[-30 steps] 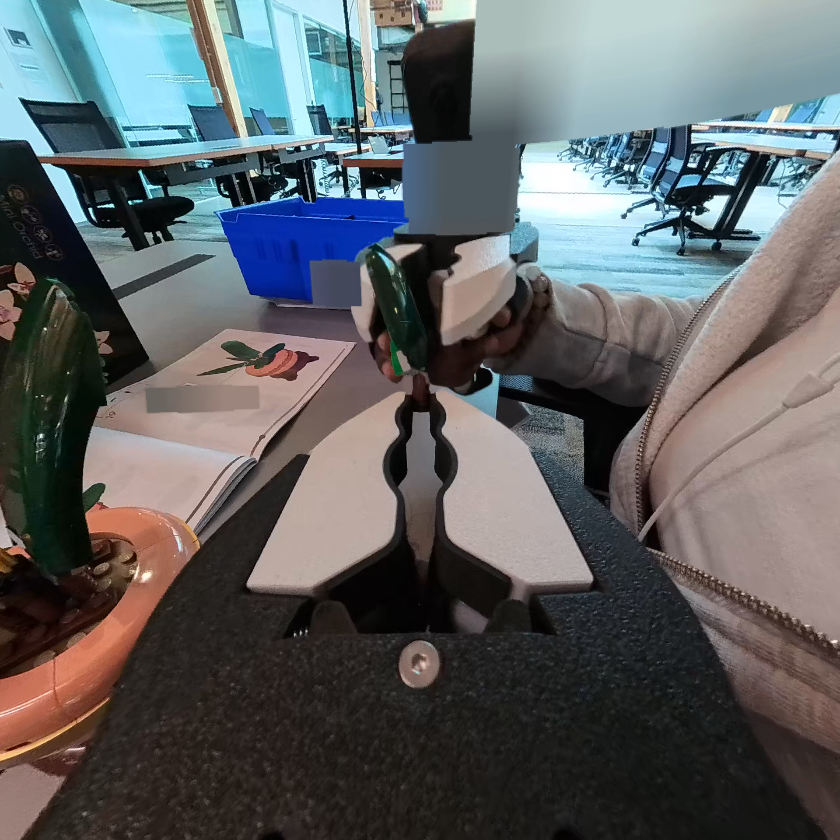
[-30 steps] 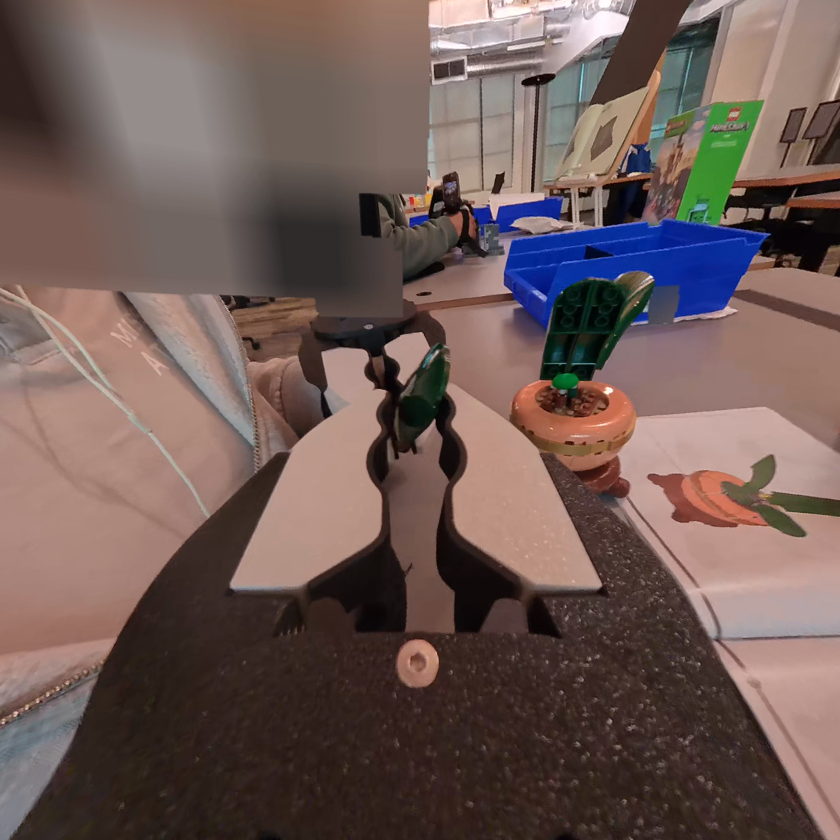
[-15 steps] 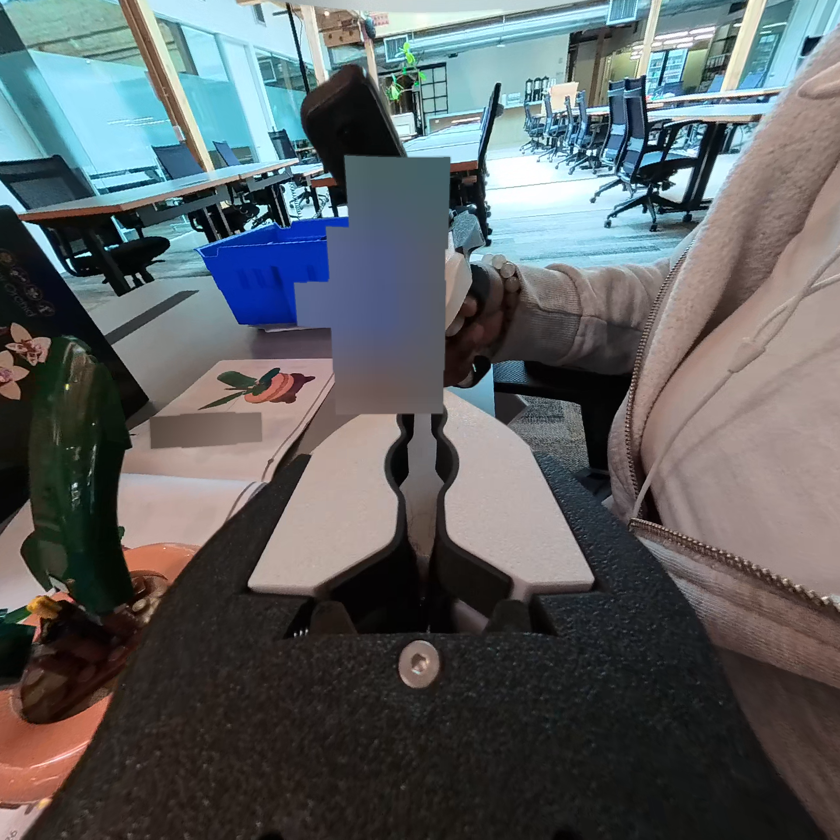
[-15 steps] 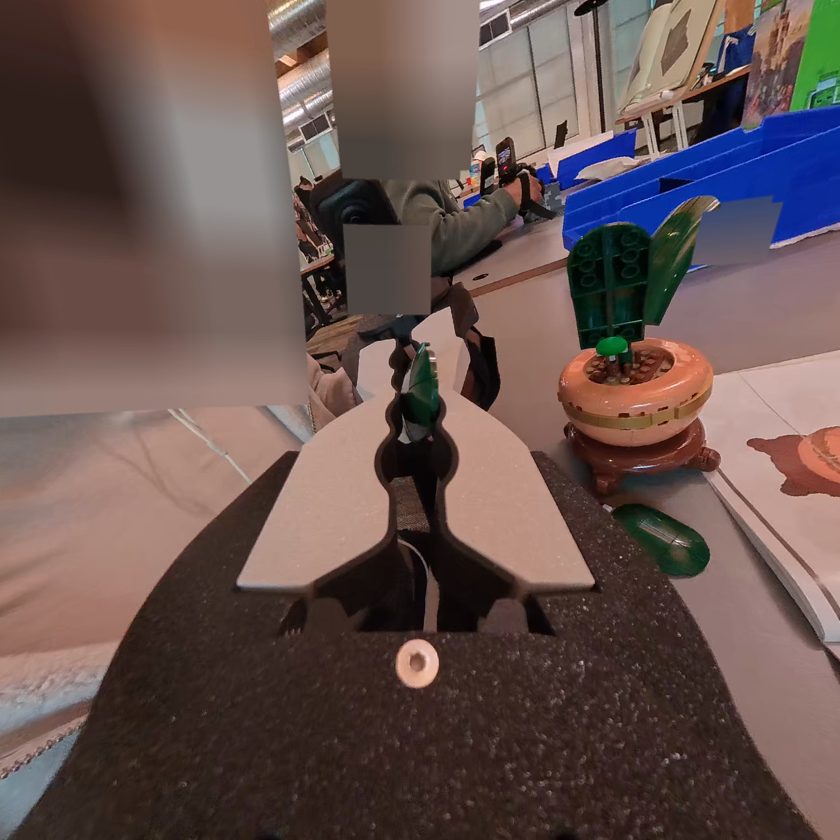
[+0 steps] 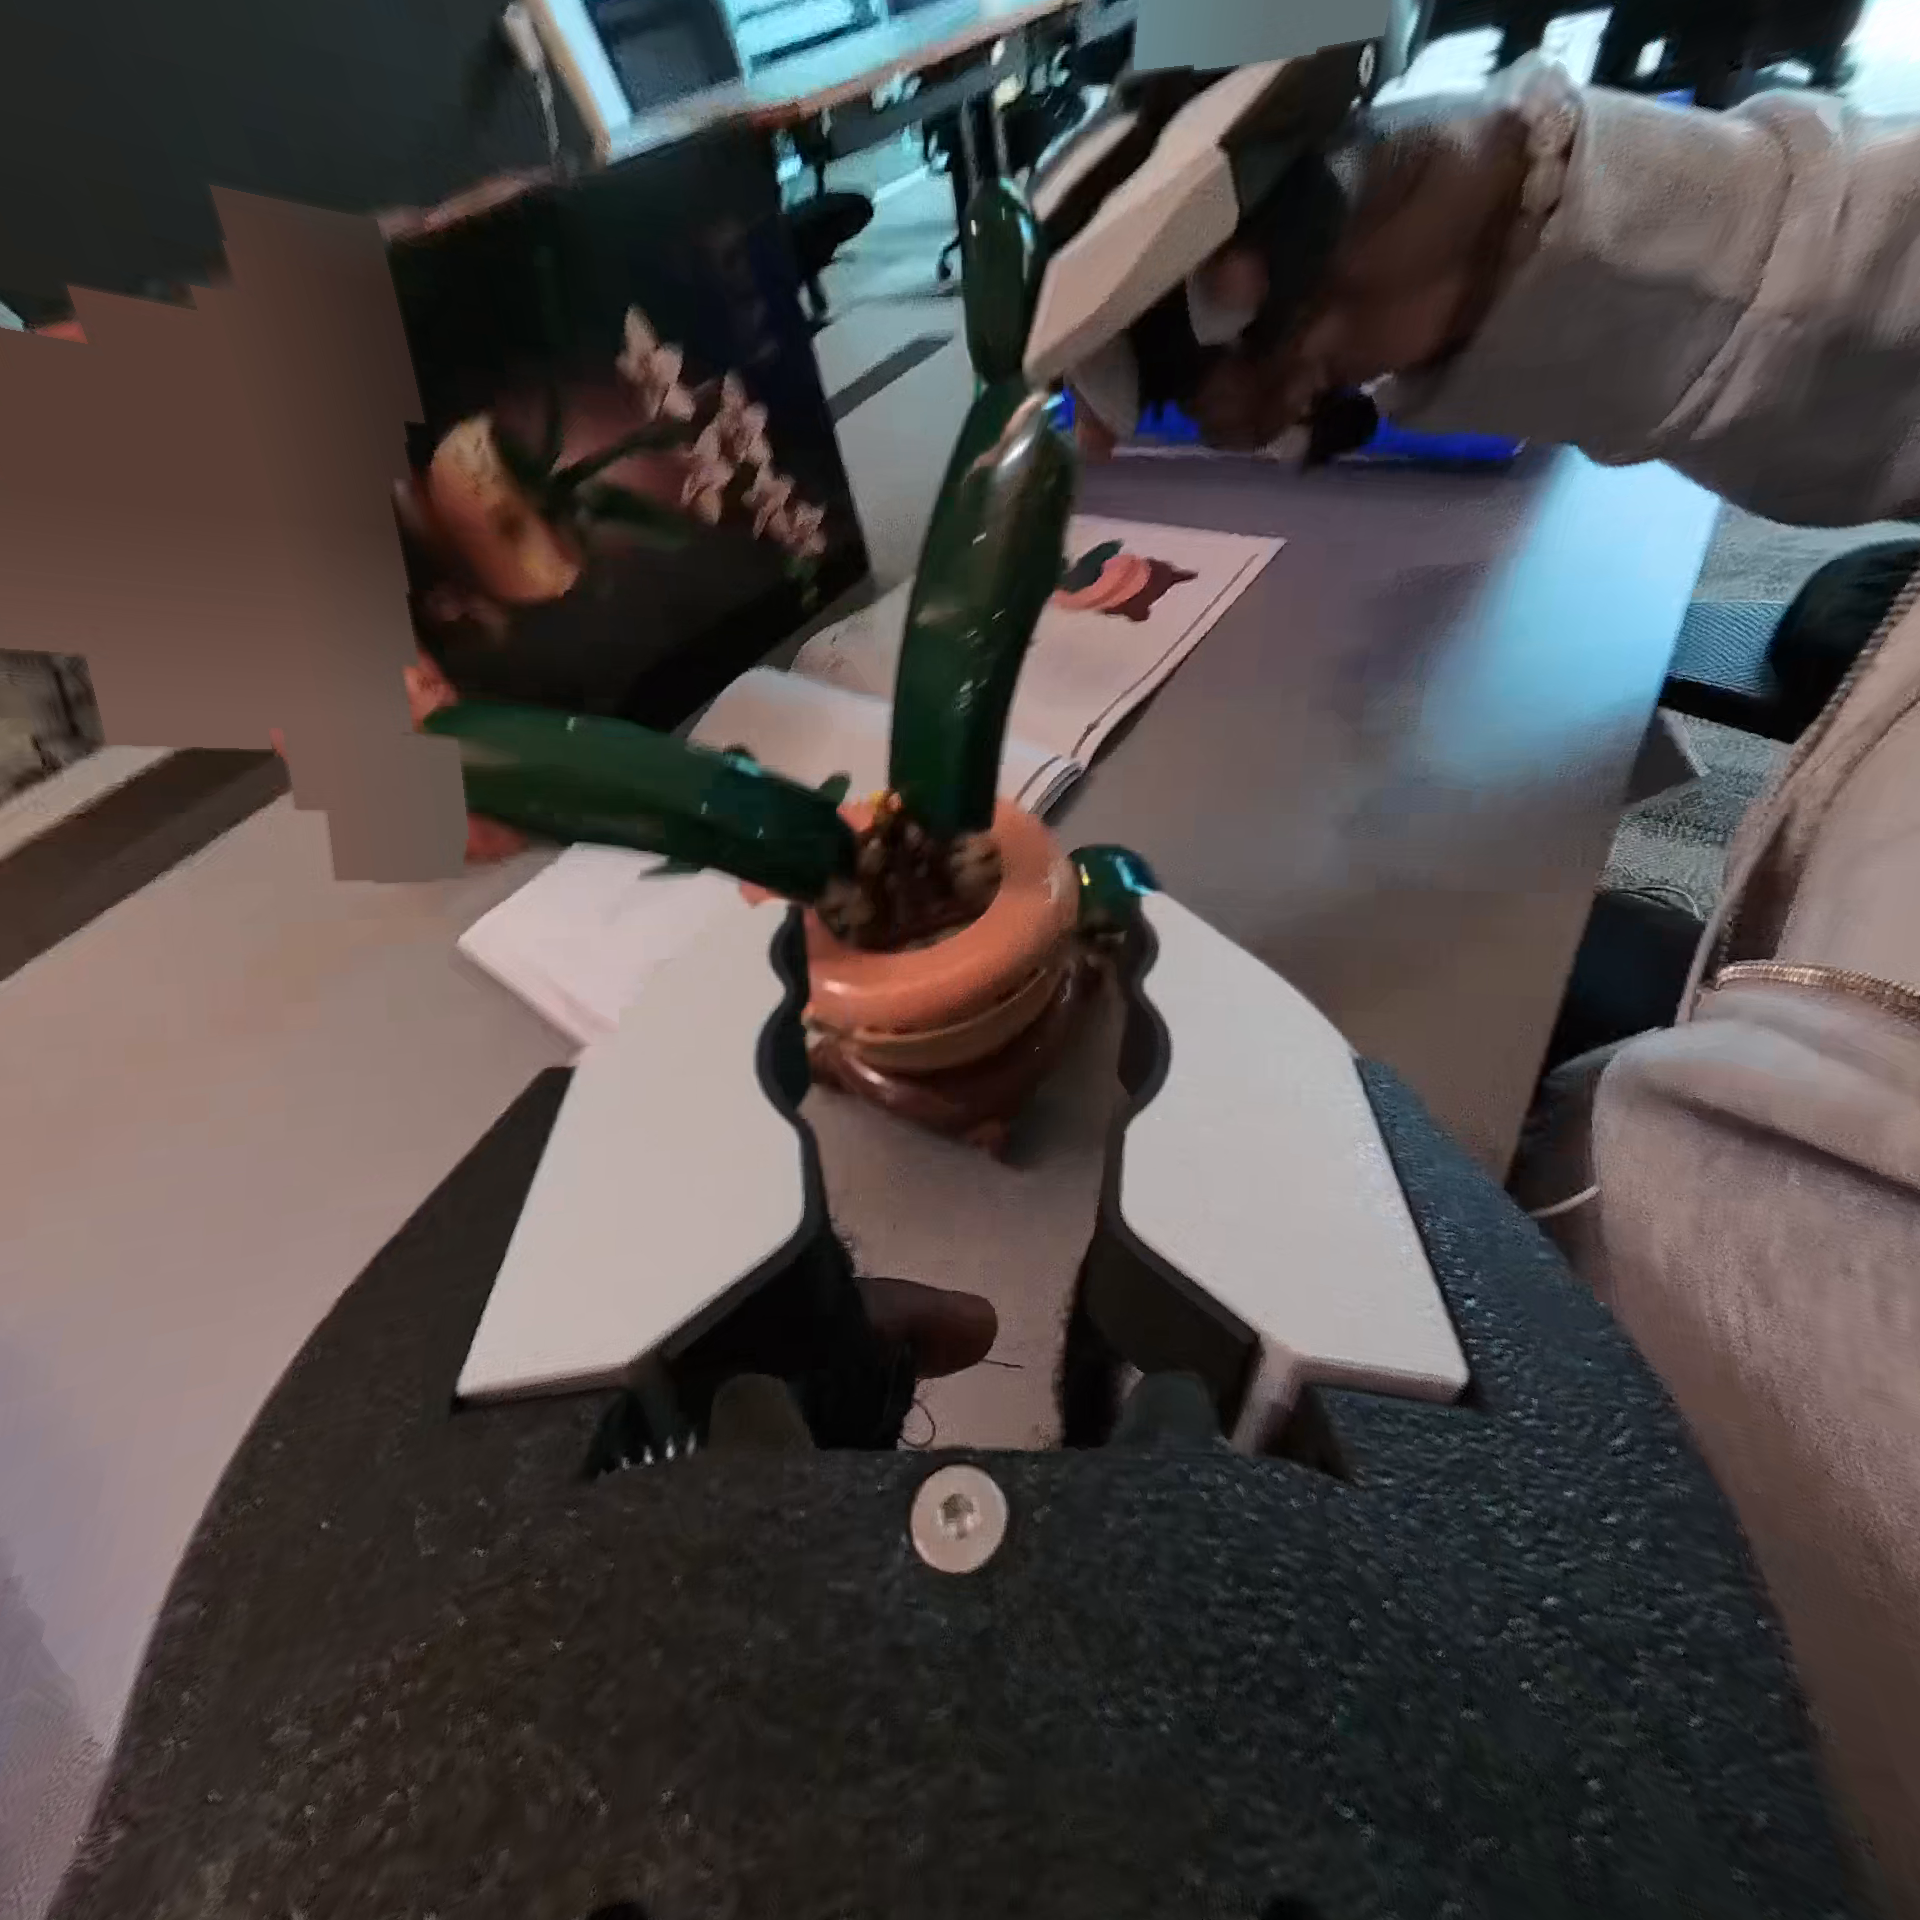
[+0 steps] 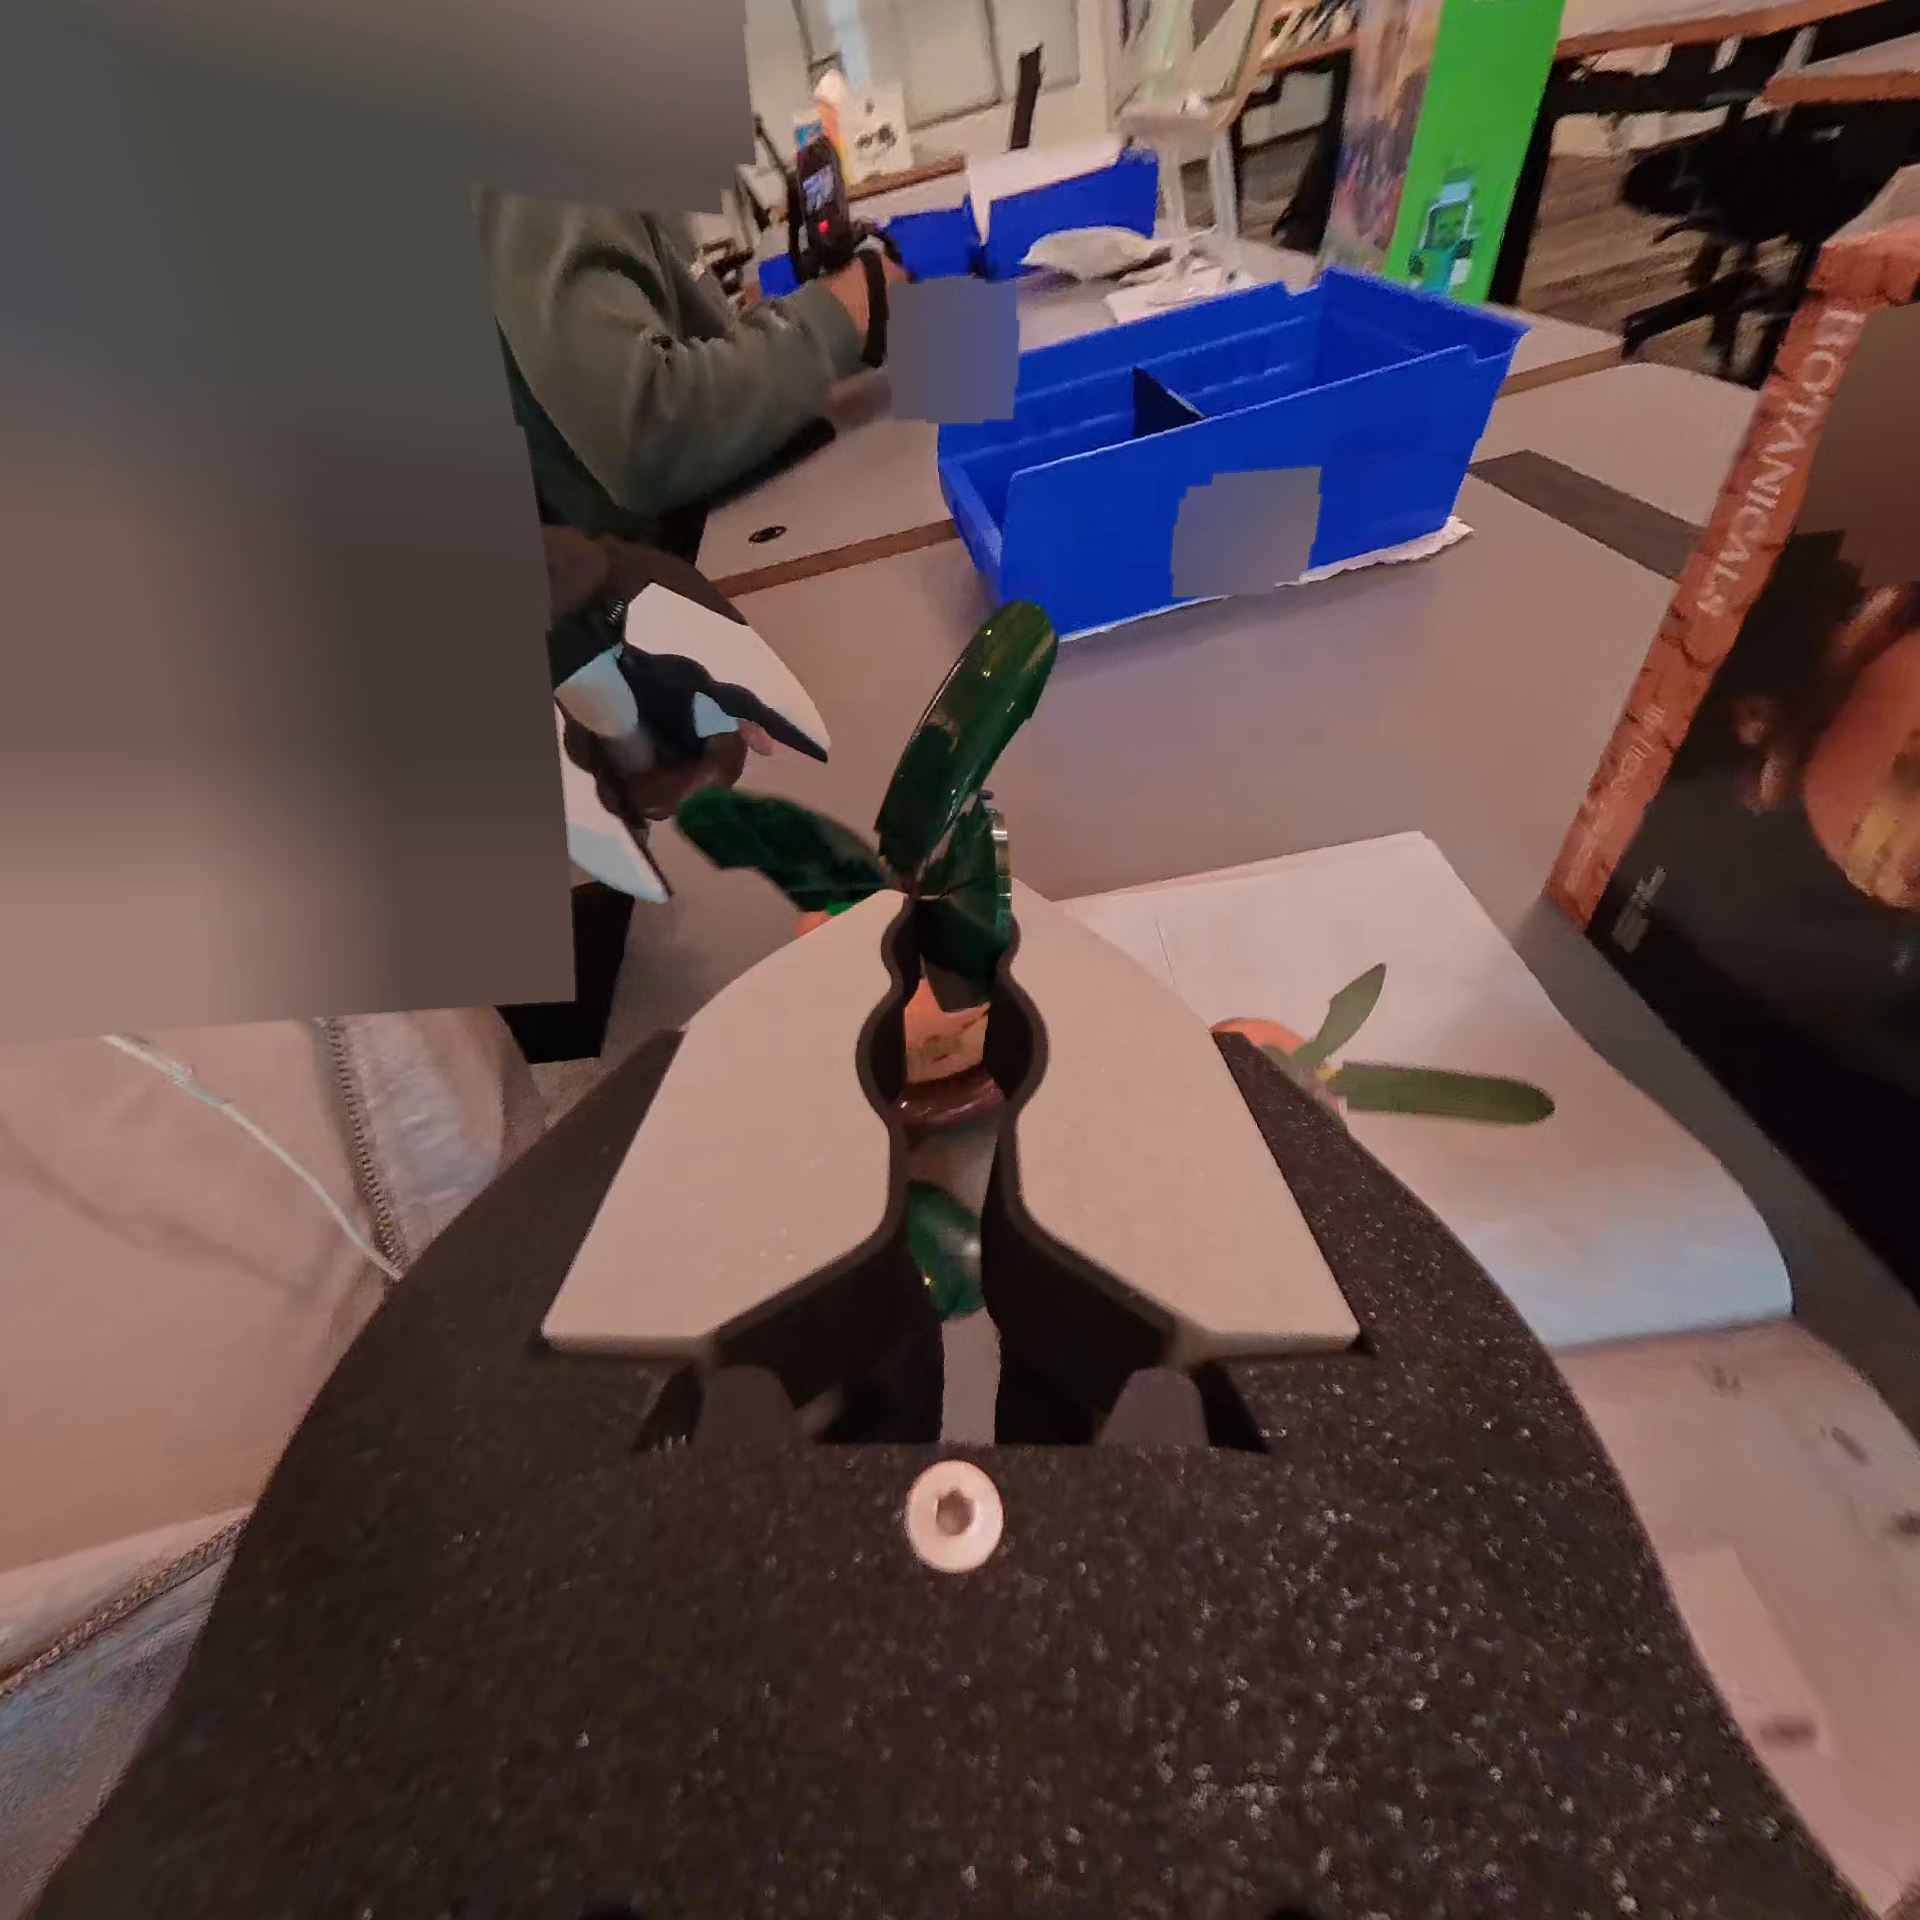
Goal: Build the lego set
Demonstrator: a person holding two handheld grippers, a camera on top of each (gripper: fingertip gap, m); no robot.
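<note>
The job in hand looks like putting one more leaf on the toy plant.

The left tongs (image 5: 961, 935) are wide open and hold nothing. The pot (image 5: 935, 997) stands on the table (image 5: 260, 1039) right between their two tips. The tips are very close to its sides, but I cannot tell if they touch. Two leaves are already on the pot. The tall leaf (image 5: 977, 623) stands up in front of the left tongs. The low leaf (image 5: 644, 790) sticks out past their left tip. A loose leaf (image 5: 1112, 873) sits just beside their right tip.

The right tongs (image 6: 956, 920) are almost shut and pinch a new leaf (image 5: 995, 260) at their tips. In the left view they hang above the top of the tall leaf, well above the pot. Looking down through the gap in the right tongs, part of the pot shows below.

The open book (image 5: 1143, 623) lies beyond the pot, and the dark box (image 5: 623, 499) stands behind it.

Next, I think the left tongs should squeeze the pot so it cannot slide or tip. Then the right tongs should bring the new leaf down past the tall leaf without knocking it, set its bottom end on the brown bumps in the pot, and push until it sticks.
</note>
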